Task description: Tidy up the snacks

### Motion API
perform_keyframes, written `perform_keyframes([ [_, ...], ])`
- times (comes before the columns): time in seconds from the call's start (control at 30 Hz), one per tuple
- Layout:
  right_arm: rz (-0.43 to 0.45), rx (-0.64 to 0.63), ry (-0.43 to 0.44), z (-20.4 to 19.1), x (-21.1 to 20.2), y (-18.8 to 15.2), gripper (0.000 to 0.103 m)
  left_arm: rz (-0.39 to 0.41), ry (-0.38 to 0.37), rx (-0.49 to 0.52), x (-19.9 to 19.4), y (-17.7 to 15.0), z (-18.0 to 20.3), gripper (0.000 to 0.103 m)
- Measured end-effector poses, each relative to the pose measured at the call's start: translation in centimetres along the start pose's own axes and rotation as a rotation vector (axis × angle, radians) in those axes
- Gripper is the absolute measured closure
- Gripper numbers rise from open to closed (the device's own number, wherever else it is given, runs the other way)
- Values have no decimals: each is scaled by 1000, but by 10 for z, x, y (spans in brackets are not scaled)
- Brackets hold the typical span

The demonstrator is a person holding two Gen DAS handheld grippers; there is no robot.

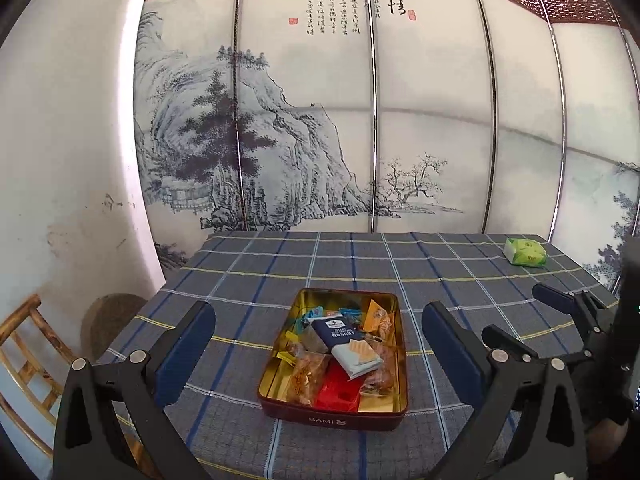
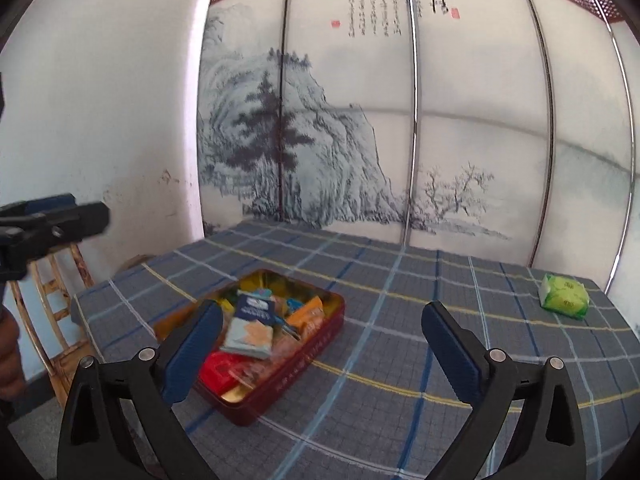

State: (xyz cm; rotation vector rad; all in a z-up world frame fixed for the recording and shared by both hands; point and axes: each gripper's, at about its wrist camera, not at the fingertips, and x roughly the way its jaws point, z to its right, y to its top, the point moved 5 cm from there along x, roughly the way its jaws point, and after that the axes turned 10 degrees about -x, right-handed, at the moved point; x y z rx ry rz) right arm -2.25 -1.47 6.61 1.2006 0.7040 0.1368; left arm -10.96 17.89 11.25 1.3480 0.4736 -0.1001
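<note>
On the checked tablecloth (image 1: 360, 264), near its front edge, sits an open tin (image 1: 334, 420), dark red outside and gold inside, already heaped with snacks. On top lies a blue-and-white wafer packet (image 1: 344, 340), slanting across the pile; under it show a red packet (image 1: 340, 394), clear bags of brownish pieces (image 1: 308, 372) and an orange wrapper (image 1: 378, 312) at the far side. One thing lies outside the tin: a green packet (image 2: 564, 295) well apart from it, near the far right corner of the table (whether it counts as a snack I cannot tell; it could as easily be tissues).

By my reading the job is nearly done, with that green packet the only piece possibly left, and perhaps the pile to be levelled, since the wafer packet rides higher than the rest.

Both tongs are released and carry nothing. The left gripper (image 1: 318, 348) hangs in front of the tin, fingers spread to either side of it and clear of its walls. The right gripper (image 2: 322, 344) stands wide apart too, its left finger (image 2: 192, 352) in front of the tin's near corner as seen from the right wrist, bare cloth between the two.
</note>
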Motion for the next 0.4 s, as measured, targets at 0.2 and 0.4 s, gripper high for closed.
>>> perform_keyframes([
  [0.2,-343,94,-106,114,64,-81,3,-53,46,34,22,-8,3,0],
  [0.4,-577,252,-233,244,91,-148,3,-95,116,62,39,-8,5,0],
])
